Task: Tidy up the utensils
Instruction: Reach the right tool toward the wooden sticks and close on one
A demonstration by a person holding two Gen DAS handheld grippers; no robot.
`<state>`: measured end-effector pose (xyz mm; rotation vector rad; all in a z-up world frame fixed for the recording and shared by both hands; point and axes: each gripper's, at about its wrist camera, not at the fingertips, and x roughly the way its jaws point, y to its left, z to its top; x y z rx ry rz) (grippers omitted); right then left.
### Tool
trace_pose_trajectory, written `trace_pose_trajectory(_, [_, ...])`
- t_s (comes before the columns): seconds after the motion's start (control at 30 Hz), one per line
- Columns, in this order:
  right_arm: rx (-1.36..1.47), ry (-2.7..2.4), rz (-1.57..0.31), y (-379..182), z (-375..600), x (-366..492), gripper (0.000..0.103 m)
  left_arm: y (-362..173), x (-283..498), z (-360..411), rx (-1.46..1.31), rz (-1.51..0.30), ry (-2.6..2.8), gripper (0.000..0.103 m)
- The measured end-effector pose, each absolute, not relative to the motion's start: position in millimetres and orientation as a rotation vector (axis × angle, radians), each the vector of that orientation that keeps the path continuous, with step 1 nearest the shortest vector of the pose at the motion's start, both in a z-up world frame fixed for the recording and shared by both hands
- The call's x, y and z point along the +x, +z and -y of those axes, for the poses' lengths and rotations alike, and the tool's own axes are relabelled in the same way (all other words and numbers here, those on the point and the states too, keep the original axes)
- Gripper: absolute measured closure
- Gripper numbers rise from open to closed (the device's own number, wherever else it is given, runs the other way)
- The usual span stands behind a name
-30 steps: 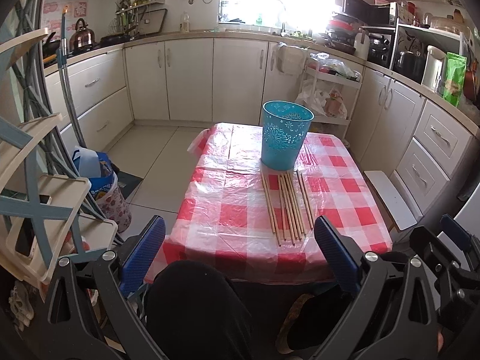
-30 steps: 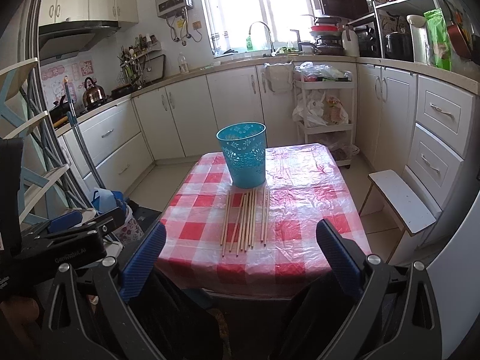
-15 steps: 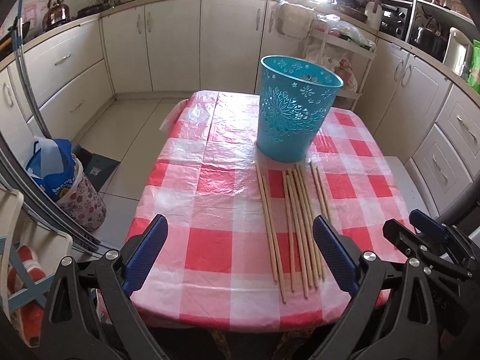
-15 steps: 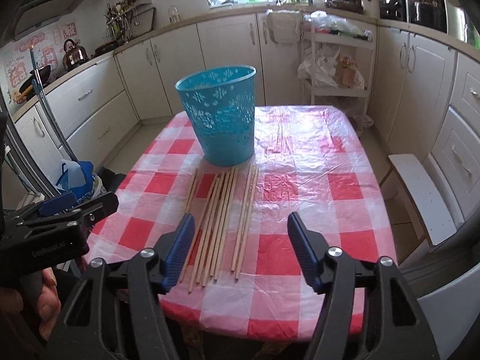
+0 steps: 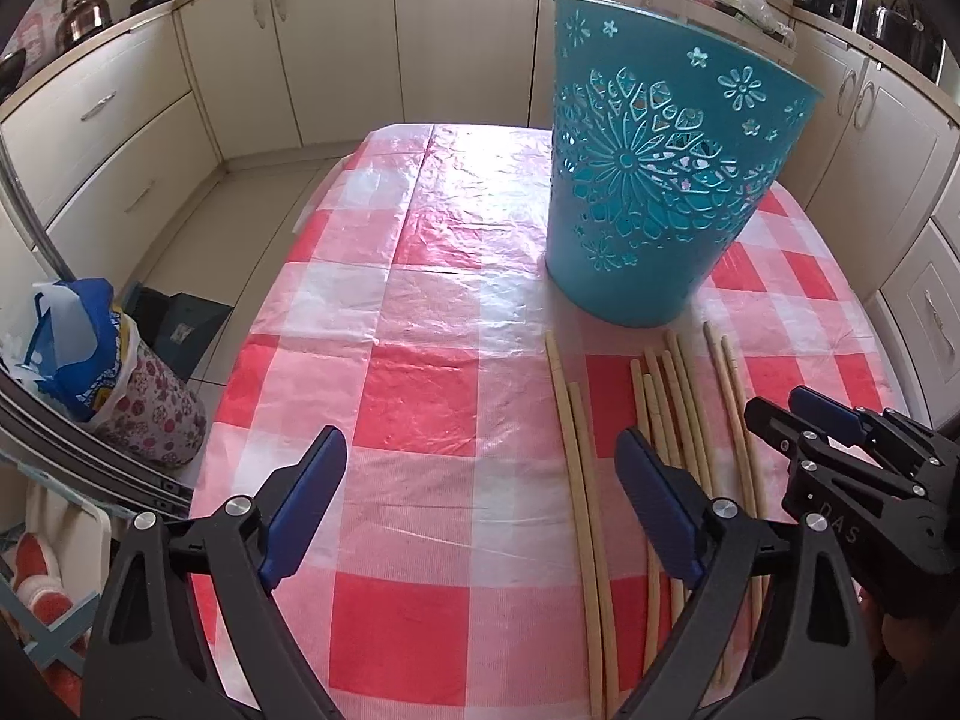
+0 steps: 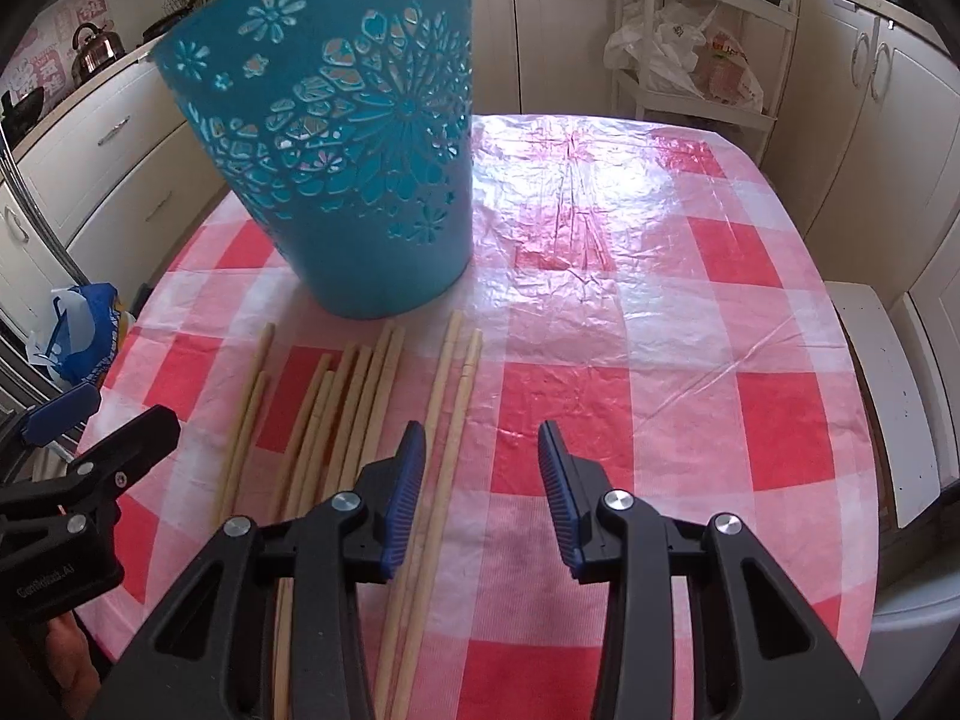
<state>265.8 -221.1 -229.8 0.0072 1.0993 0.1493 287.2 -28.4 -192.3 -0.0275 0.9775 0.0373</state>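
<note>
Your pale, slender wooden chopsticks (image 6: 366,414) lie side by side near the tabletop's near edge, their far tips just short of the base of the teal plastic bucket with cut-out flower patterns (image 6: 336,138), which stands upright toward the middle. They look light, stiff and round, so expect them to roll on the glossy red-and-white checked plastic tablecloth (image 6: 690,324) and to slip if pinched near an end; take one around mid-length, across its width. The cloth is wrinkled and slick and may drag with a low pinch. The bucket looks thin-walled and light, likely to tip if nudged at the rim. Your right gripper (image 6: 480,468) is closing with the two rightmost sticks showing between its ribbed blue pads, nothing pinched yet. Your left gripper (image 5: 480,498) stands wide, narrowing slightly, over bare cloth beside the leftmost pair, holding nothing.
</note>
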Motion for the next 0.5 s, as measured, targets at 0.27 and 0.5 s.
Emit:
trace_pose_trajectory(0.27, [-0.039,0.159,-1.096,-236,222,271,0.075,-211,312,30,-0.001,-1.010,0.039,0.017])
trace_pose_trajectory(0.5, [-0.080,0.185,-1.086,-236,224,270,0.082,-221,321,37,0.036,-1.030,0.035,0.022])
